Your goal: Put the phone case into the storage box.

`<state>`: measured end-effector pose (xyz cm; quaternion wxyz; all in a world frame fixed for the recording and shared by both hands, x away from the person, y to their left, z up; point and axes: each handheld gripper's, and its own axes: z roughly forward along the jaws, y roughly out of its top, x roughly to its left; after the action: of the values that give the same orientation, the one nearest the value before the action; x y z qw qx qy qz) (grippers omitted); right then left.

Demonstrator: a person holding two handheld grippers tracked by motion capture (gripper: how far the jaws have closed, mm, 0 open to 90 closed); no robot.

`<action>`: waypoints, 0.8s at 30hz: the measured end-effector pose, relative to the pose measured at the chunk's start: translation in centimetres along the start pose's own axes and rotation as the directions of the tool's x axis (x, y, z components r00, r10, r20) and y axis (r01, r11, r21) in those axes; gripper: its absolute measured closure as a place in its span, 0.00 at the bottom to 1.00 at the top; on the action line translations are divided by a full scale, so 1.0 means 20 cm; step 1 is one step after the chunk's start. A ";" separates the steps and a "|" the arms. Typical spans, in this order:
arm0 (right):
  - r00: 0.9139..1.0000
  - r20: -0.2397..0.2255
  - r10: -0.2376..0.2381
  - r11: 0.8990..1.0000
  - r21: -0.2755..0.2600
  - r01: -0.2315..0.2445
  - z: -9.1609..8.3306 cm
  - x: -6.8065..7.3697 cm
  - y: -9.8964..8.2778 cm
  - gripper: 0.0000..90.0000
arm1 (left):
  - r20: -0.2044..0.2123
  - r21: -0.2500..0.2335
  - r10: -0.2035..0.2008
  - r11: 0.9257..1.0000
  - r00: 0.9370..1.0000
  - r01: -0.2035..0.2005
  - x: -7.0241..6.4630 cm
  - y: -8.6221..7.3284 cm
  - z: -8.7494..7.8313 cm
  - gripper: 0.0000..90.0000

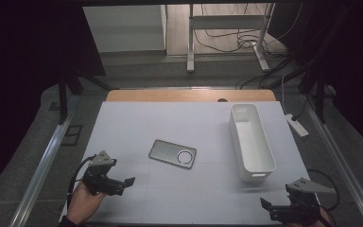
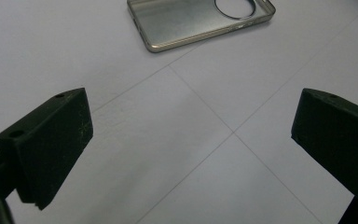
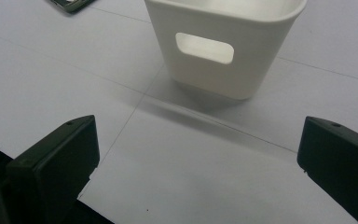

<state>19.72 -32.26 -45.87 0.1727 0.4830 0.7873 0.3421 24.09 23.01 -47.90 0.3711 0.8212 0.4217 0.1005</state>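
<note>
A grey phone case (image 1: 172,153) with a round camera cutout lies flat near the middle of the white mat (image 1: 123,123). In the left gripper view the phone case (image 2: 200,21) sits ahead at the top, well beyond the jaws. My left gripper (image 1: 127,184) (image 2: 191,135) is at the front left, open and empty, pointing right toward the case. A long white bin (image 1: 251,142) stands on the right and looks empty. My right gripper (image 1: 270,210) (image 3: 198,158) hovers at the front right edge, open and empty, facing the bin's (image 3: 223,46) near end with its handle slot.
The mat covers a wooden table whose far edge (image 1: 189,96) shows at the back. A corner of the phone case (image 3: 70,3) peeks in at the top left of the right gripper view. Metal rails, a frame and cables lie on the floor beyond.
</note>
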 end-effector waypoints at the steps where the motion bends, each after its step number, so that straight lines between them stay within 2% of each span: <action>1: 1.000 0.000 0.000 1.000 0.000 0.000 0.00 0.00 0.00 0.00 | -0.001 0.001 0.005 1.000 1.000 -0.005 0.00 0.01 0.00 0.00; 15: 1.000 -0.001 0.003 1.000 0.000 -0.003 0.00 0.00 0.00 0.00 | 0.009 0.012 0.035 0.999 0.999 -0.035 0.02 0.12 0.06 0.00; 24: 1.000 -0.004 0.001 1.000 0.001 -0.001 0.00 0.00 0.00 0.00 | 0.022 0.023 0.038 0.999 0.999 -0.039 0.02 0.19 0.11 0.00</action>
<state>19.74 -32.28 -45.89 0.1707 0.4828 0.7876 0.3428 27.81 20.76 -46.84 0.3640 0.8345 0.4029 0.0937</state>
